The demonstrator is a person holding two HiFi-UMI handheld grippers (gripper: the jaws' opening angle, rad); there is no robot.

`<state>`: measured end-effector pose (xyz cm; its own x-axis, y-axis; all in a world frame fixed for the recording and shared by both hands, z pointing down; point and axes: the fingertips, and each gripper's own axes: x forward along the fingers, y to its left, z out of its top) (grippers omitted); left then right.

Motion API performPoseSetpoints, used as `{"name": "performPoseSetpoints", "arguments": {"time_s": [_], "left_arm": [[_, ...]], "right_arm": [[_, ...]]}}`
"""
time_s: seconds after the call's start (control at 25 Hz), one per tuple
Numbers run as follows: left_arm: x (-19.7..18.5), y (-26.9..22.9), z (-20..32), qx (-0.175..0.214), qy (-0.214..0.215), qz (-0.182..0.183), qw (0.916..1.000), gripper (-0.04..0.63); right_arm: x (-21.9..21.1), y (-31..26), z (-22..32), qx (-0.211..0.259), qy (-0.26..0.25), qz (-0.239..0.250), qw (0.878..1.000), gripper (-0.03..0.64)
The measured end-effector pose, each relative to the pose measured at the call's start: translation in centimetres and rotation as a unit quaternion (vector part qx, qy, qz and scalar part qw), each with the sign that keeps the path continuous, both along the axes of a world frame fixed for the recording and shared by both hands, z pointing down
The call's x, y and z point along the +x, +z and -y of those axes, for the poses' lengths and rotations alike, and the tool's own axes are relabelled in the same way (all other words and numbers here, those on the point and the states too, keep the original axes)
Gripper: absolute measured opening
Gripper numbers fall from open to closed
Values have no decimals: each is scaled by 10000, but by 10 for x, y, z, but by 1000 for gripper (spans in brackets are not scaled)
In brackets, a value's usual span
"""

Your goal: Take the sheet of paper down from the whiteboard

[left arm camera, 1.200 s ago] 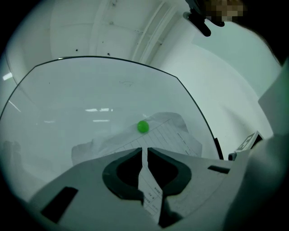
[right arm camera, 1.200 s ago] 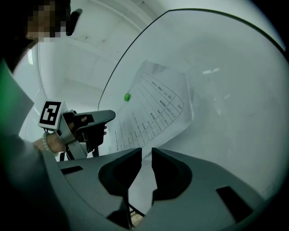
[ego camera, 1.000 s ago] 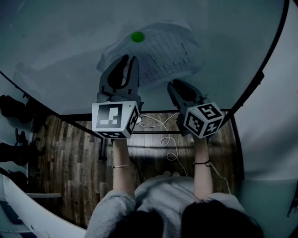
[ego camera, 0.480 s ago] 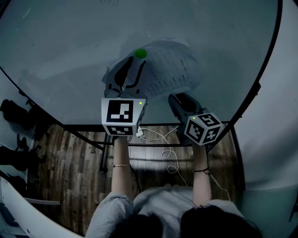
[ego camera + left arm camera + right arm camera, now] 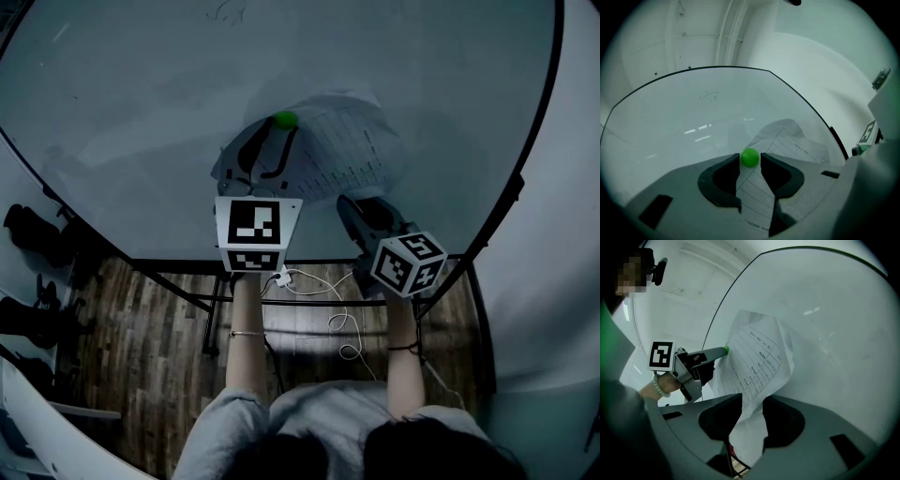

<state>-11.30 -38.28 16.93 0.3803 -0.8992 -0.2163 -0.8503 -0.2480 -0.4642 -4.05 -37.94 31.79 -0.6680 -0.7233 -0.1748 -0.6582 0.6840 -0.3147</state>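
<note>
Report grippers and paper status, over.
Both open: left gripper and right gripper, fingers just opened. Left fingers flank green magnet; lower edge of paper hangs between right fingers, ungripped. Magnet pins crumpled paper to whiteboard.

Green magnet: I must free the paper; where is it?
Left gripper view: the green magnet sits at the sheet's left edge on the whiteboard, between the left gripper's just-opened jaw tips.

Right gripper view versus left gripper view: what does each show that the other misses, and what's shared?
Only the right: the left gripper side-on, a braceleted wrist, and the sheet of paper's lower edge between the right gripper's jaws. Only the left: a scribble on the whiteboard, and the green magnet sitting ungripped between its jaws. Shared: paper, magnet, whiteboard. Both pairs of jaws have just been opening.
</note>
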Motion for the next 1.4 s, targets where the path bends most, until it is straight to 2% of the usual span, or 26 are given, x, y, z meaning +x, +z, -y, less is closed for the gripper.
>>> {"name": "performPoseSetpoints", "arguments": {"time_s": [0.16, 0.44, 0.64, 1.4], "left_arm": [[4, -1, 4, 50, 2, 51, 10000, 121], [4, 1, 8, 192, -263, 197, 9993, 120], [1, -1, 7, 338, -304, 150, 9989, 120], [-1, -2, 4, 296, -335, 222, 9988, 120]], "right_arm": [[-1, -1, 4, 10, -50, 47, 10000, 115], [1, -3, 9, -67, 46, 246, 9997, 112], [6, -6, 10, 7, 191, 379, 9991, 8], [17, -9, 3, 100, 247, 450, 9986, 0]]}}
